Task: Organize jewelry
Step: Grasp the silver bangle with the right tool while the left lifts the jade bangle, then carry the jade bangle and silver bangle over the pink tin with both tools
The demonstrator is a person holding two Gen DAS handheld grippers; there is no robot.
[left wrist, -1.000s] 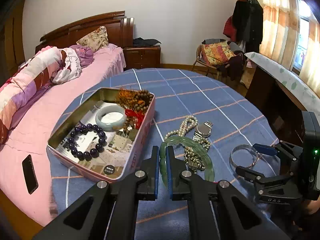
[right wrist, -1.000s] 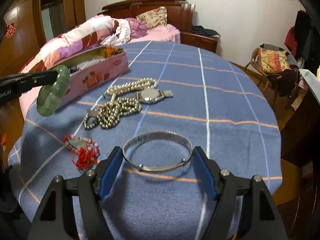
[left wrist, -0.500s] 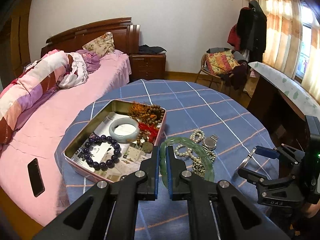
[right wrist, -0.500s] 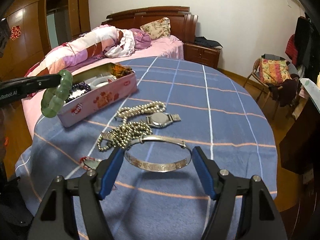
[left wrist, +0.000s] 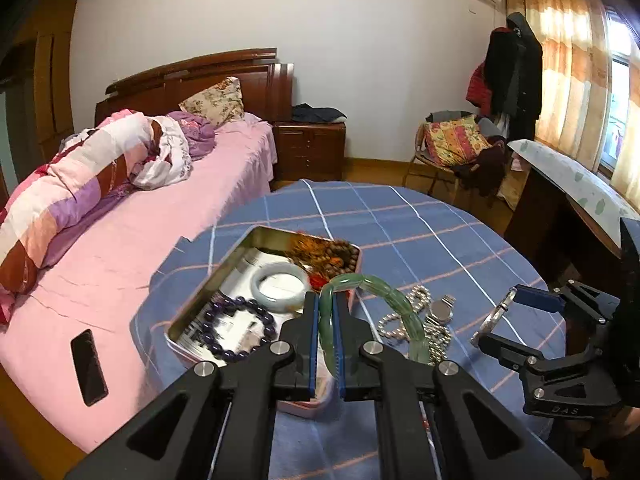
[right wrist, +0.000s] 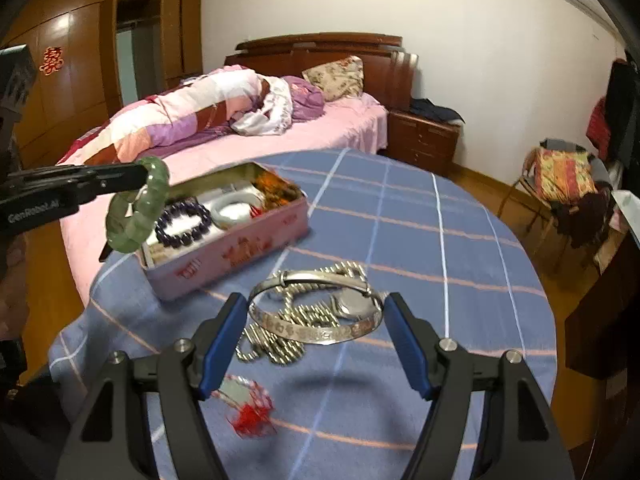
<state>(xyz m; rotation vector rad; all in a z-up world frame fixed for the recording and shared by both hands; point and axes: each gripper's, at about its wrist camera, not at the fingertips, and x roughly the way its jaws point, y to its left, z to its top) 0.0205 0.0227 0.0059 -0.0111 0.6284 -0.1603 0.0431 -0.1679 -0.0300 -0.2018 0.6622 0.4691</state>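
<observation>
My left gripper (left wrist: 327, 304) is shut on a green jade bead bracelet (left wrist: 396, 304), held in the air just above the near corner of the open pink tin (left wrist: 208, 280). In the right wrist view the green bracelet (right wrist: 140, 208) hangs from the left gripper (right wrist: 140, 176) beside the tin (right wrist: 240, 252). My right gripper (right wrist: 316, 312) grips a silver bangle (right wrist: 320, 332) across its width, lifted above the table. Under it lie a pearl necklace (right wrist: 276, 348) and a watch (right wrist: 352, 304). A red tassel pendant (right wrist: 248, 408) lies near the front edge.
The tin holds a purple bead bracelet (left wrist: 240, 328), a pale jade bangle (left wrist: 280, 286) and brown beads. The blue checked tablecloth (right wrist: 440, 240) covers a round table. A pink bed (left wrist: 120, 260) with a phone (left wrist: 89, 366) stands on the left, a chair (left wrist: 452, 148) behind.
Both grippers have risen. The silver bangle has come up off the tablecloth in the right gripper. The green bracelet has moved with the left gripper toward the tin.
</observation>
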